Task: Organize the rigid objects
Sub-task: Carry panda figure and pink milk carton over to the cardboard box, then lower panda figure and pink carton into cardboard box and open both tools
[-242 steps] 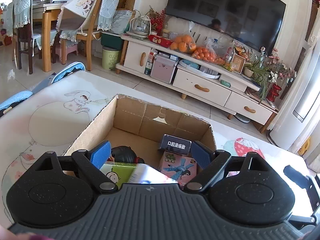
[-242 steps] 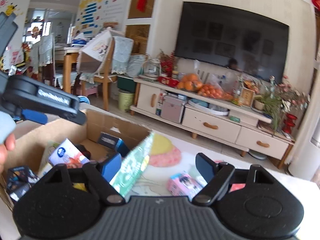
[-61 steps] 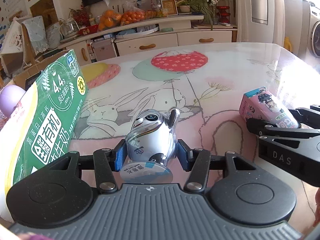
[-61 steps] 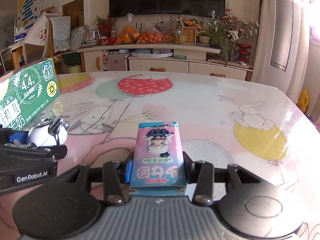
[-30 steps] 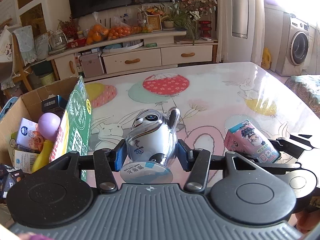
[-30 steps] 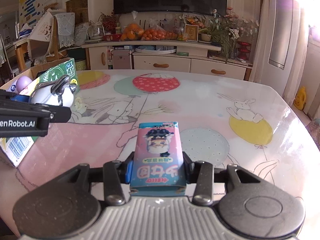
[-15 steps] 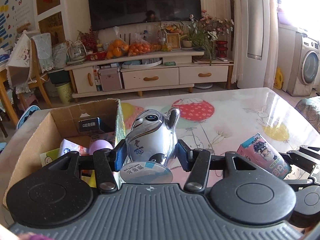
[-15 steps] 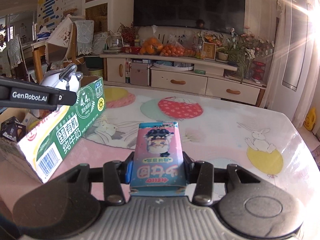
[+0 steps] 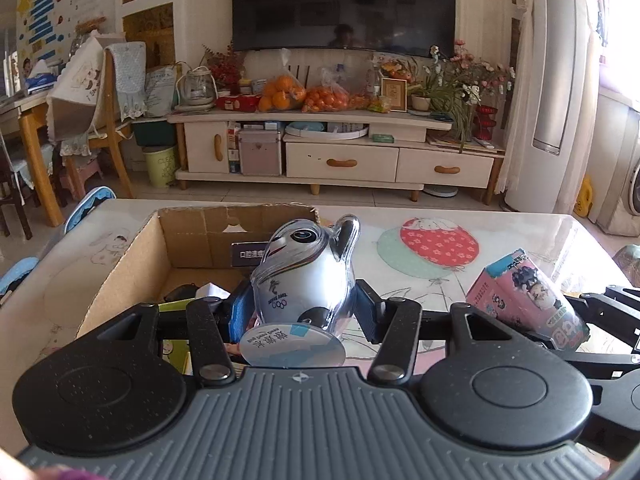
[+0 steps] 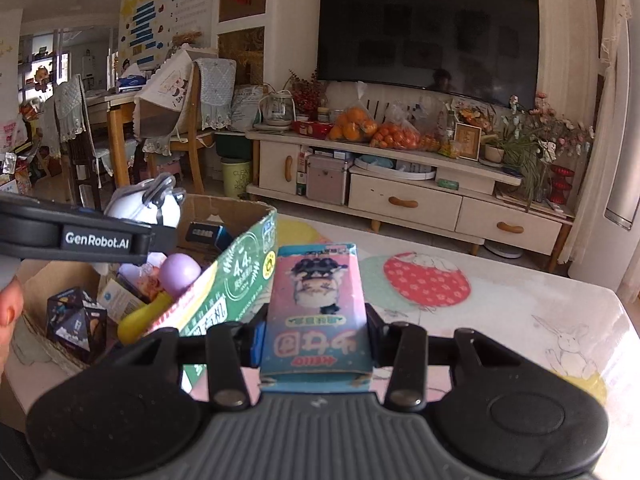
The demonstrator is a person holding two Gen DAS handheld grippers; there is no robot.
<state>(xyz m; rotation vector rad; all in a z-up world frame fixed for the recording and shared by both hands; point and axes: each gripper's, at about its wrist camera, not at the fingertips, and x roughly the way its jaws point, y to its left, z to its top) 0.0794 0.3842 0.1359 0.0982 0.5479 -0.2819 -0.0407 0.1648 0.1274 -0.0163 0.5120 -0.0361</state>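
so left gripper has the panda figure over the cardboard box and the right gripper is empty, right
Not quite: the right gripper is not empty. The right wrist view shows it shut on the pink carton. The left gripper does hold the panda figure over the cardboard box.

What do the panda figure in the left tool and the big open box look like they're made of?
Panda figure: probably hard glossy plastic or glazed ceramic, with a clear shell; bright highlights on its ear.
Box: brown corrugated cardboard, matte, with ragged torn edges; its right wall carries glossy green print.

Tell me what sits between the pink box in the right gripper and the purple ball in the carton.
In the right wrist view, the carton's green printed side wall stands between the pink box and the purple ball.
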